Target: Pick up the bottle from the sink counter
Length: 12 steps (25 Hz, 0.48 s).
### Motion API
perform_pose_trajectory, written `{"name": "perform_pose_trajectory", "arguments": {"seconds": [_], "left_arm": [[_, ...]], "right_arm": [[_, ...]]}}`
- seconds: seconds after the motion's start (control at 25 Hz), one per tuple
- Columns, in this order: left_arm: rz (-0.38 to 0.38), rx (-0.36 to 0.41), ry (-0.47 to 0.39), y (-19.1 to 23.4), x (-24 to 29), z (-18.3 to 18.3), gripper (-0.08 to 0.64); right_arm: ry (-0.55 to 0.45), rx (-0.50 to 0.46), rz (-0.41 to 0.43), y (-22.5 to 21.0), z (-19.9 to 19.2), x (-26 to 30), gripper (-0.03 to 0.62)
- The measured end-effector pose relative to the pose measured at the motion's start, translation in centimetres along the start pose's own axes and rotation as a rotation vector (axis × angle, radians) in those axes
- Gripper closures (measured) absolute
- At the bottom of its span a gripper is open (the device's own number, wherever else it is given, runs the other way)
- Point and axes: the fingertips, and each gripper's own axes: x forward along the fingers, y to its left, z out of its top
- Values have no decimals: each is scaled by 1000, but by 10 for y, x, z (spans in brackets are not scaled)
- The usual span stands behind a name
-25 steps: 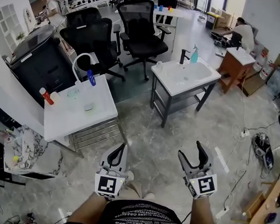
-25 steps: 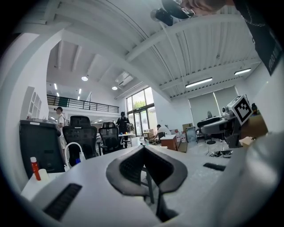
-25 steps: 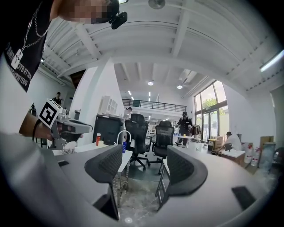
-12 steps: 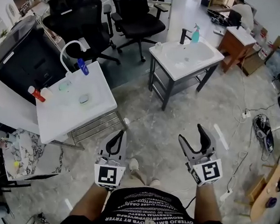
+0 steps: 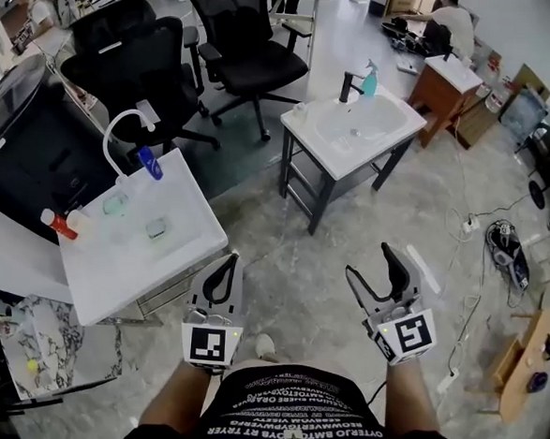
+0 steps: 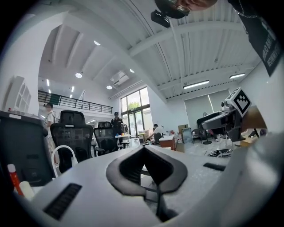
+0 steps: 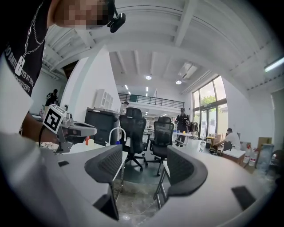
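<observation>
A teal spray bottle (image 5: pixel 369 80) stands at the back of a white sink counter (image 5: pixel 393 138), beside a black tap, far ahead of me. A nearer white sink counter (image 5: pixel 175 244) at the left carries a blue bottle (image 5: pixel 150 163) by a white curved tap and a red bottle (image 5: pixel 57 224) at its left edge. My left gripper (image 5: pixel 229 259) hovers over the floor by that counter's near corner, jaws shut and empty (image 6: pixel 144 150). My right gripper (image 5: pixel 372 266) is held level with it, open, nothing between its fingers (image 7: pixel 144 165). Both are far from every bottle.
Two black office chairs (image 5: pixel 240 43) stand behind the sinks. A large black cabinet (image 5: pixel 26 150) is at the far left. A wooden vanity (image 5: pixel 449 85) and a seated person are at the back right. Cables (image 5: pixel 499 244) lie on the marble floor at the right.
Both sink counters have slid down and left in the head view as I move nearer. The two grippers keep the same pose and the same jaw state.
</observation>
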Motion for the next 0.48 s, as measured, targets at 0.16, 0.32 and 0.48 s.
{"name": "perform_pose_trajectory", "arguments": {"seconds": [0.16, 0.32, 0.48], "left_arm": [[-26, -6, -11, 17, 16, -3, 558], [-51, -39, 0, 19, 32, -8, 558], [-86, -14, -6, 15, 57, -9, 558]], "right_arm": [[-3, 31, -26, -3, 10, 11, 302], [9, 6, -50, -12, 15, 16, 302], [13, 21, -66, -32, 11, 28, 302]]}}
